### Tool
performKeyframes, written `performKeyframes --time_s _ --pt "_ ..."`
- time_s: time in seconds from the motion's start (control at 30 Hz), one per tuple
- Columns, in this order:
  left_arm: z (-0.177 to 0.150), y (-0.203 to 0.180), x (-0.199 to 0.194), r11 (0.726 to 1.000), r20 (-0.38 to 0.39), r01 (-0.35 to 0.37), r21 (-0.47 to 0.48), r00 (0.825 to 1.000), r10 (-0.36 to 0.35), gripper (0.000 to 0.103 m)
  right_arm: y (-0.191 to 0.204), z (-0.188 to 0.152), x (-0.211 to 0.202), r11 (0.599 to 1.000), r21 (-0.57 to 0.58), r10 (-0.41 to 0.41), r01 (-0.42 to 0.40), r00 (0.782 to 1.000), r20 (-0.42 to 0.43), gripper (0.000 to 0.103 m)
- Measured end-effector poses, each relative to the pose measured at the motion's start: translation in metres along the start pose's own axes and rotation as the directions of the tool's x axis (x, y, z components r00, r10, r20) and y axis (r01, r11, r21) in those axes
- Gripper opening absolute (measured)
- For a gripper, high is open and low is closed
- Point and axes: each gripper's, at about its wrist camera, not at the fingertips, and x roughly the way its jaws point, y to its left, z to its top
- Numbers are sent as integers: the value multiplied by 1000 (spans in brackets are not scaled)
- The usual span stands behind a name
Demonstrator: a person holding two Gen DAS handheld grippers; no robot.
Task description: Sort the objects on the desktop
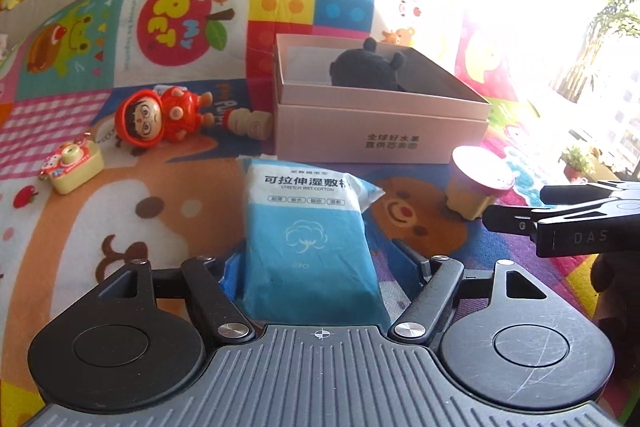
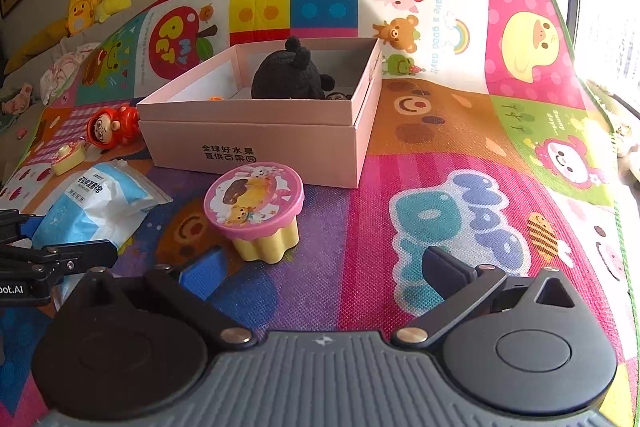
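A soft, light cotton pack (image 1: 308, 247) is straddled by the spread left tool (image 1: 316, 263); its middle is best pinched.

Open mat (image 2: 460, 155) right of box (image 2: 256, 139), pudding cup (image 2: 256, 215) fronting it

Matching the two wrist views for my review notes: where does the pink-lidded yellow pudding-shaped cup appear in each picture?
Left wrist view: the pink-lidded yellow pudding-shaped cup sits at mid-right, below the box's right corner, just above the tip of the other gripper.
Right wrist view: the cup stands near the centre, left of the middle, in front of the box.
Shared landmark: the open pink cardboard box with a black plush toy inside.
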Motion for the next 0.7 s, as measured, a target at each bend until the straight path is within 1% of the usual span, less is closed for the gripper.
performKeyframes --time_s 0.07,0.13,0.23,0.4,0.6,0.7 --pt "-4 0 4 1000 -6 1 -6 1000 -1 85 -1 0 2 1000 4 2 -2 1000 -10 103" --pt "-6 -2 4 1000 -1 3 3 1000 -3 92 -1 0 3 1000 7 2 -2 1000 -19 103" --pt "-6 -2 6 1000 -4 8 0 1000 -8 97 -1 1 6 1000 8 -3 3 999 -39 103" --pt "-7 0 7 1000 2 23 -17 1000 -23 99 3 3 11 1000 -6 -14 14 999 -47 103" --pt "-6 -5 10 1000 -15 3 19 1000 -3 100 5 3 11 1000 -15 -20 19 999 -51 103" --pt "-7 -5 10 1000 -15 3 18 1000 -2 100 5 3 12 1000 -20 -22 21 998 -53 103"
